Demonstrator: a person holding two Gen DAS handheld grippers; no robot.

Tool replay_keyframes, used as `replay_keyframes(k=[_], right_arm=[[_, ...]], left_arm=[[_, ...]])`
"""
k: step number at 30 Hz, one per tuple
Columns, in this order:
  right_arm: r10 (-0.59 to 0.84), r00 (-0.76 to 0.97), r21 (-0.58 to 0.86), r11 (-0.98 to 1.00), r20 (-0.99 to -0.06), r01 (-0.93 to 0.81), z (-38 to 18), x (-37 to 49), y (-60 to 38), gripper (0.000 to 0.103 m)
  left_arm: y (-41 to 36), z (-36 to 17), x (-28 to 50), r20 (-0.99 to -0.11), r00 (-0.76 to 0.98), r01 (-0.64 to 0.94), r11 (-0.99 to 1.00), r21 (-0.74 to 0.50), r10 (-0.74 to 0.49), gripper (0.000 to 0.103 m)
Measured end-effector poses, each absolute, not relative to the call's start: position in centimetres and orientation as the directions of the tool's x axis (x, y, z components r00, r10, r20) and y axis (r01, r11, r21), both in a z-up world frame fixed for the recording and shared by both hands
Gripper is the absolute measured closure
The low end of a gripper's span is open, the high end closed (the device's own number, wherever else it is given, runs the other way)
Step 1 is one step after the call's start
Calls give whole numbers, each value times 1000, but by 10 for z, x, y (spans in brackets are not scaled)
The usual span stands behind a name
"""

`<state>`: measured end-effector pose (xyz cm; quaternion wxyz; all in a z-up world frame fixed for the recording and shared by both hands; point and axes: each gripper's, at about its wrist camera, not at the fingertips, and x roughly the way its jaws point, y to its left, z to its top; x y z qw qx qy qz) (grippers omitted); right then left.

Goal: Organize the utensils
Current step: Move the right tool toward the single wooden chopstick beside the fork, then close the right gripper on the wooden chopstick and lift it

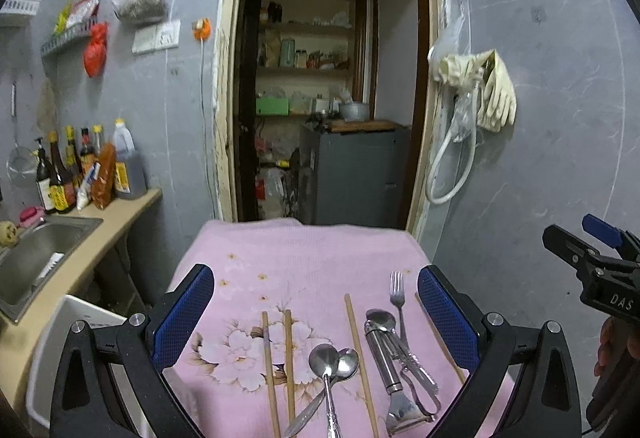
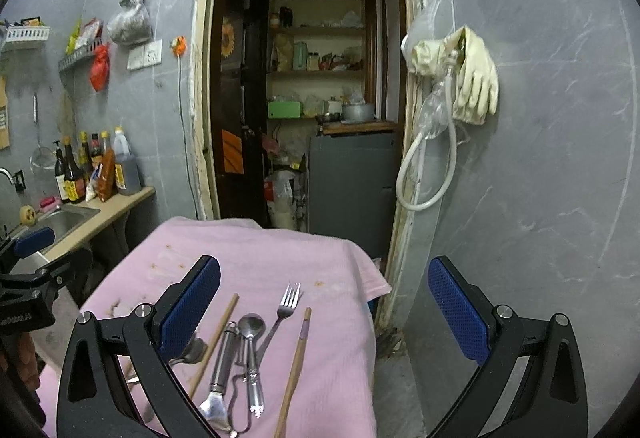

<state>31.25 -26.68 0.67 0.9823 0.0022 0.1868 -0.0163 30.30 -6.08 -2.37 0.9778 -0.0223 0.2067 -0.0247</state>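
I am hovering both grippers over the pink flowered cloth [image 1: 320, 258], jaws spread wide and holding nothing: the left gripper [image 1: 316, 318] and the right gripper [image 2: 324, 312]. Lying on the cloth are wooden chopsticks [image 1: 269, 366], two steel spoons [image 1: 334, 360], a steel fork [image 1: 397, 298] and a metal peeler [image 1: 384, 362], all close together.

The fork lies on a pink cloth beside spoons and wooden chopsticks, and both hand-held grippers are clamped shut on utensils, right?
Not quite. The fork does lie on the pink cloth, but both wrist views show the left hand-held gripper and right hand-held gripper open, holding nothing.
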Motion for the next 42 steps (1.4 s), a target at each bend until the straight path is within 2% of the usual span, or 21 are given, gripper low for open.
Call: replay_keyframes(k=[11, 16, 18, 19, 25, 29, 33, 42], right_arm=[[45, 879, 0, 999, -474, -50, -60, 382, -261, 1], [116, 840, 64, 993, -529, -96, -94, 405, -261, 1], [133, 824, 86, 991, -551, -102, -107, 414, -261, 3], [139, 817, 92, 990, -559, -105, -112, 417, -261, 7], [158, 764, 112, 987, -626, -113, -149, 436, -255, 31], [170, 725, 105, 985, -667, -134, -164, 444, -248, 44], [179, 681, 122, 984, -711, -131, -176, 453, -248, 52], [156, 603, 99, 987, -783, -127, -193, 474, -243, 69]], left_arm=[[-62, -83, 357, -554, 829, 21, 995, -95, -70, 0], [-65, -108, 370, -599, 798, 10, 995, -97, -67, 0], [-66, -118, 374, -616, 785, 10, 995, -98, -68, 3], [-67, -123, 376, -626, 777, 9, 995, -100, -70, 4], [-66, -153, 386, -690, 718, -1, 990, -139, -96, 23], [-69, -167, 390, -718, 686, 1, 988, -155, -114, 40], [-68, -176, 395, -757, 639, -4, 983, -183, -139, 59], [-54, -182, 401, -814, 560, -77, 968, -240, -158, 78]])
